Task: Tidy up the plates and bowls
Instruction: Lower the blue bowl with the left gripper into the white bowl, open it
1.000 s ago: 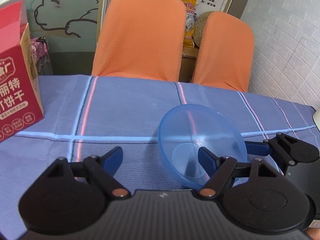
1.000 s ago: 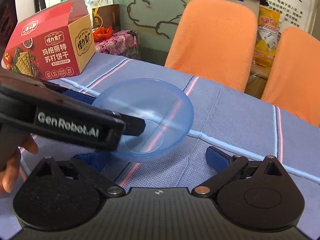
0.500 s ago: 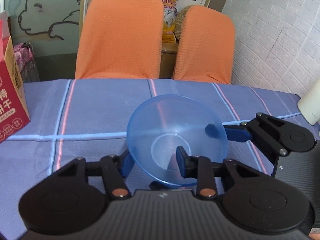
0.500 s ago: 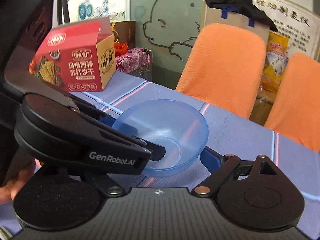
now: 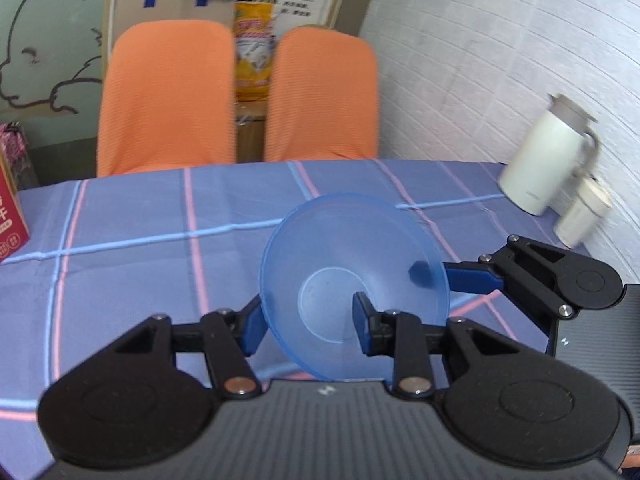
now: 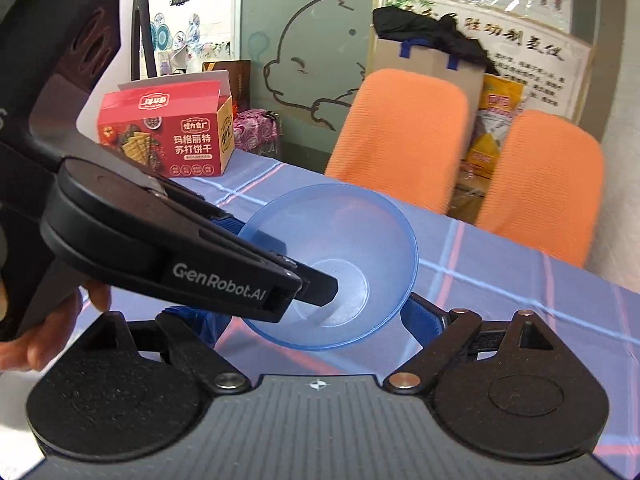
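Progress: early, by my reading. I see only one piece of tableware, a translucent blue plastic bowl (image 5: 354, 286); no plates, stack or rack in either view, so the sorting itself looks not yet done.

Bowl location: lifted off the checked-cloth counter (image 5: 160, 248), mid-counter, between both tools.

Left hand-held gripper (image 5: 308, 326): pinching the bowl's near-left wall, one finger inside, one outside.

Right hand-held gripper (image 6: 316, 316): fingers spread, with the bowl's underside between them; one blue pad (image 5: 472, 278) sits against the right rim from outside. I cannot tell whether it bears any load.

Orientation: the bowl is round, so no long axis. Mouth tipped up and toward the left gripper's camera, base pointing far and down.

Cracker box (image 6: 168, 140) stands far left, white jug (image 5: 548, 160) far right; both well apart from the bowl.
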`<state>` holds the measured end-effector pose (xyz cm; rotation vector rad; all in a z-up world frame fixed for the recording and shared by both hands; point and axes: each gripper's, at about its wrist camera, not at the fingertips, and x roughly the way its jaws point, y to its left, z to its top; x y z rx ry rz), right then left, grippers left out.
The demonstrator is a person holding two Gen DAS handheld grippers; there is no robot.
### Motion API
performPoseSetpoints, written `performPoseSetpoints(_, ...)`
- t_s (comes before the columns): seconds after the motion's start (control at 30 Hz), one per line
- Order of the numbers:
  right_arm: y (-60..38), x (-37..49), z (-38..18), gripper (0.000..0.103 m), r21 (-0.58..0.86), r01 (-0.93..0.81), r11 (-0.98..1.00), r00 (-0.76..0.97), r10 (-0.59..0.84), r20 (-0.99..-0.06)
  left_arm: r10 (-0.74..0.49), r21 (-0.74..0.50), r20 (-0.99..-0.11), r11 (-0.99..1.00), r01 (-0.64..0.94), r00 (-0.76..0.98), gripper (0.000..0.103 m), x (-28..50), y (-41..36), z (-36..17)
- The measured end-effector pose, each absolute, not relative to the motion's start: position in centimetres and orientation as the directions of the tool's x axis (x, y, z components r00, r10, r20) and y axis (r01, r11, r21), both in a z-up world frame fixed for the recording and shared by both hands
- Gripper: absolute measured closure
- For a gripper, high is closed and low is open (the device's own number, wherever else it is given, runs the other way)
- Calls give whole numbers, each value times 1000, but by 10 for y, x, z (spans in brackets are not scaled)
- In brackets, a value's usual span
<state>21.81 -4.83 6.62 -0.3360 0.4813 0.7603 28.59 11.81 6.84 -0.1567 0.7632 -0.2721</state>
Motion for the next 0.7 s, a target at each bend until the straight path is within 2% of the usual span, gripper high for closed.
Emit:
performPoseSetpoints(0.2,-96,167,63,23,-139,-686,715,657,526,-540,-367,-255,-651,930,265,665,71,235,62,65)
performPoseSetpoints(0.4,-132,131,48,22,-138,-661,737,675,505,-538,-404,-259,-681,913,315,611,71,194,16,45)
performPoseSetpoints(0.63,-154,120,23,23,-75,-654,753,659,519,-544,-388,-216,-714,914,344,582,70,166,-13,27)
performPoseSetpoints(0.7,-157,121,19,24,-52,-658,751,646,528,-552,-370,-196,-724,920,340,582,65,165,-16,23)
